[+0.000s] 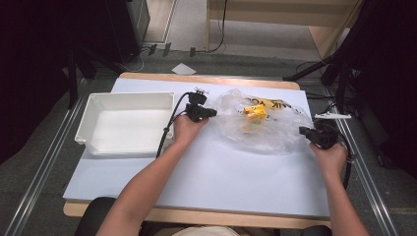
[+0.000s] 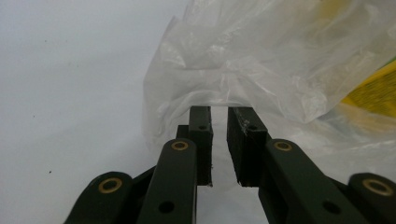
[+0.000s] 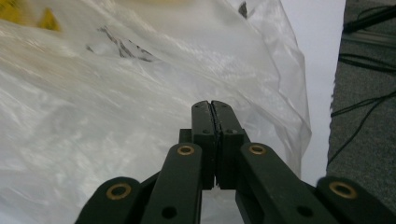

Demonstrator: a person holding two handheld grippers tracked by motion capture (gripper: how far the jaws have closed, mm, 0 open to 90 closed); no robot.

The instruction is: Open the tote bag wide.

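A clear, crumpled plastic bag (image 1: 275, 135) lies on the white table, with a yellow carton (image 1: 254, 113) inside it. My left gripper (image 1: 214, 113) is at the bag's left edge. In the left gripper view its jaws (image 2: 219, 114) stand a small gap apart, and the bag's rim (image 2: 205, 88) is just past the tips, not pressed. My right gripper (image 1: 302, 131) is at the bag's right edge. In the right gripper view its jaws (image 3: 211, 106) are closed together, with a thin fold of the bag (image 3: 116, 116) pinched between them.
An empty white tray (image 1: 128, 96) stands on the left part of the table (image 1: 221, 172). Beyond the table's right edge is grey floor with black cables (image 3: 364, 112) and stand legs. Both forearms come in from the near side.
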